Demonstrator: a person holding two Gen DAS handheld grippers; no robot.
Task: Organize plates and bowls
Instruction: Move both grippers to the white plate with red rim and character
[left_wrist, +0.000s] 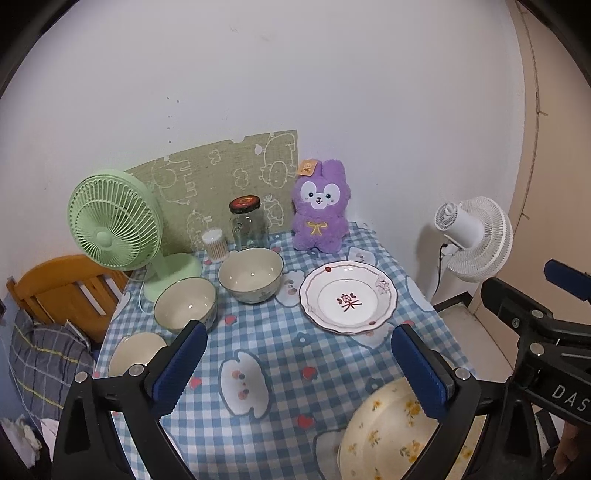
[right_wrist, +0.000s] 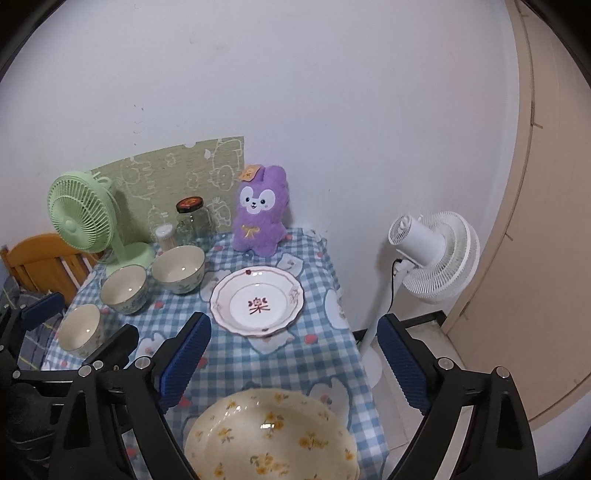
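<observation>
Three cream bowls stand in a row at the table's left: a far one (left_wrist: 251, 275) (right_wrist: 178, 268), a middle one (left_wrist: 184, 304) (right_wrist: 124, 289) and a near one (left_wrist: 135, 352) (right_wrist: 79, 329). A white scalloped plate with a red character (left_wrist: 348, 297) (right_wrist: 257, 301) lies right of centre. A cream plate with yellow flowers (left_wrist: 388, 432) (right_wrist: 271, 435) lies at the near edge. My left gripper (left_wrist: 299, 369) is open and empty above the table. My right gripper (right_wrist: 293, 362) is open and empty above the flowered plate.
On the blue checked tablecloth (left_wrist: 280, 350) at the back stand a green desk fan (left_wrist: 114, 221), a glass jar with a dark lid (left_wrist: 249, 223), a cotton swab tub (left_wrist: 215, 245) and a purple plush rabbit (left_wrist: 319, 210). A white floor fan (right_wrist: 432, 254) stands right of the table, a wooden chair (left_wrist: 62, 288) left.
</observation>
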